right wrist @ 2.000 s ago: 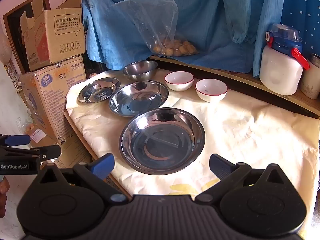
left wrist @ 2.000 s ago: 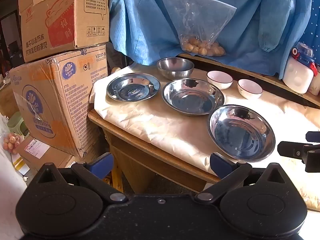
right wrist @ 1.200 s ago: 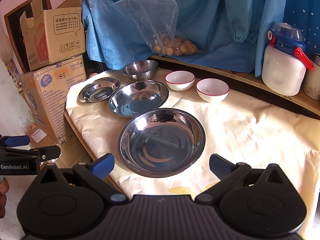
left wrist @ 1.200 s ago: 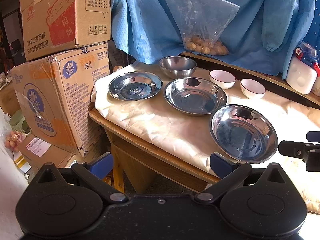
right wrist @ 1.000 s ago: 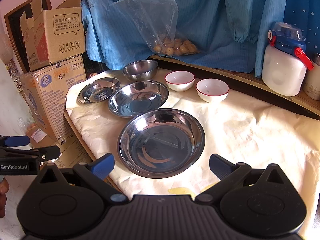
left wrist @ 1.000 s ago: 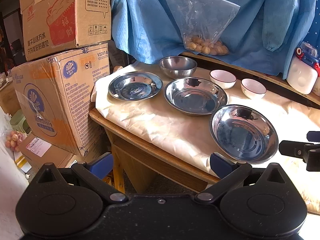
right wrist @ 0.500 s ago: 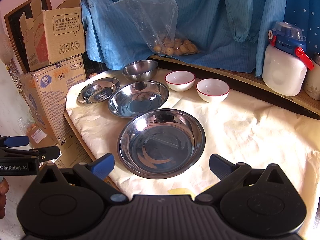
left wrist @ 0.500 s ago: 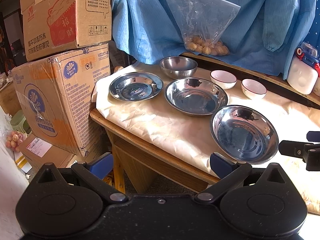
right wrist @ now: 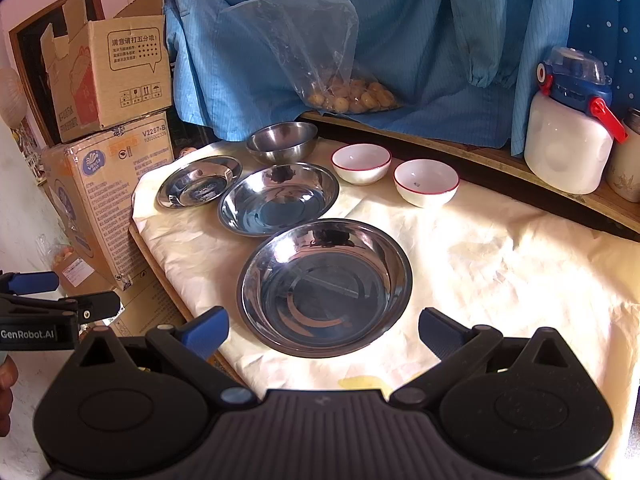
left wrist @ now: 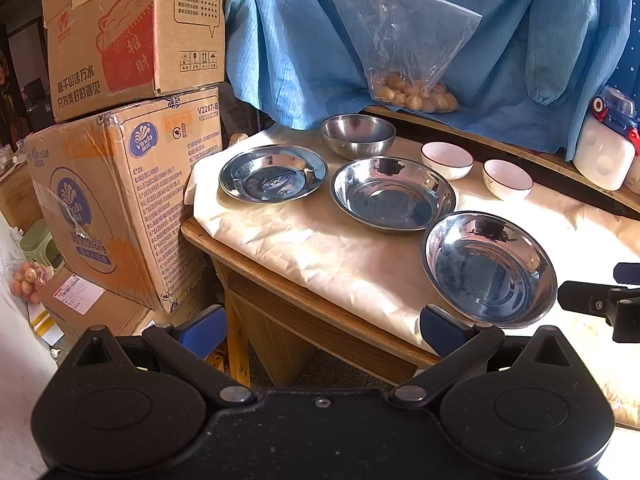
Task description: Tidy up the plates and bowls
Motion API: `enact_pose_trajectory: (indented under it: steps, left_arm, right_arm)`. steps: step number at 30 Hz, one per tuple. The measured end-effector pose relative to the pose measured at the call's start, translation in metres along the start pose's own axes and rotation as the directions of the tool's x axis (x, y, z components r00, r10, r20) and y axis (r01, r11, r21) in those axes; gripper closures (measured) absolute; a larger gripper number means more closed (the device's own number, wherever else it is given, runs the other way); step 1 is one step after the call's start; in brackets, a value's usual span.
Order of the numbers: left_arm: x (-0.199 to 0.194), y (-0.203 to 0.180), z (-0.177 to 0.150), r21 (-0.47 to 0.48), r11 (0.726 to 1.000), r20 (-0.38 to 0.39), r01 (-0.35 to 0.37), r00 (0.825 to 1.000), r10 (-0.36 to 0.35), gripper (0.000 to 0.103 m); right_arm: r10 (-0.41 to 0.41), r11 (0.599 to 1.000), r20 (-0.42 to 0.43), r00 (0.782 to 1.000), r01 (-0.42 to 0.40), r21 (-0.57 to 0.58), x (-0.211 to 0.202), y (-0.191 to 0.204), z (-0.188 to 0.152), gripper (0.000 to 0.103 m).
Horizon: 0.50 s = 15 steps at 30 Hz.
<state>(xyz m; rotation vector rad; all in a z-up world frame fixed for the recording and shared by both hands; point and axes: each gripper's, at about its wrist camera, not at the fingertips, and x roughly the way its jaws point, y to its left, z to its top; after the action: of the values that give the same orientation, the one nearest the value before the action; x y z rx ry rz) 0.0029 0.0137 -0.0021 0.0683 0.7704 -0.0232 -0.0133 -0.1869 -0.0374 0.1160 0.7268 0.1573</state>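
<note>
Three steel plates lie in a diagonal row on the cloth-covered table point(right wrist: 500, 264): a large near plate point(right wrist: 324, 286) point(left wrist: 490, 268), a middle plate point(right wrist: 279, 199) point(left wrist: 393, 193) and a small far plate point(right wrist: 199, 181) point(left wrist: 273, 178). A steel bowl point(right wrist: 282, 141) point(left wrist: 357, 135) and two white red-rimmed bowls point(right wrist: 361, 163) point(right wrist: 426, 182) stand behind them. My right gripper point(right wrist: 323, 330) is open and empty just in front of the near plate. My left gripper point(left wrist: 322, 328) is open and empty, off the table's front left edge.
Two stacked cardboard boxes point(left wrist: 120, 184) stand left of the table. A blue cloth point(right wrist: 400, 40) hangs behind, with a clear bag of round food point(right wrist: 348, 96) on the back ledge. A white jug with a blue lid point(right wrist: 568, 132) stands at the back right.
Both grippers have drifted only slightly; the left view has shifted a little to the left. Nothing was picked up or moved.
</note>
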Motion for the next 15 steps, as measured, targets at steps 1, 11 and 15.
enact_pose_trajectory:
  steps: [1, 11, 15]
  left_arm:
    - [-0.0004, -0.0019, 0.0001, 0.0, 1.0, -0.001, -0.001, 1.0, 0.001, 0.001]
    - [-0.0004, -0.0022, 0.0, -0.001, 1.0, -0.001, -0.002, 1.0, 0.002, 0.001]
    - [0.0, -0.0005, -0.0001, -0.001, 1.0, -0.001, -0.002, 1.0, 0.002, 0.001]
  right_arm:
    - [0.0, 1.0, 0.0, 1.0, 0.0, 0.0, -0.0006, 0.0003, 0.0, 0.0]
    - [0.001, 1.0, 0.0, 1.0, -0.001, -0.001, -0.0022, 0.0011, -0.0001, 0.0]
    - [0.001, 1.0, 0.0, 1.0, -0.001, -0.001, -0.0018, 0.0014, 0.0002, 0.0]
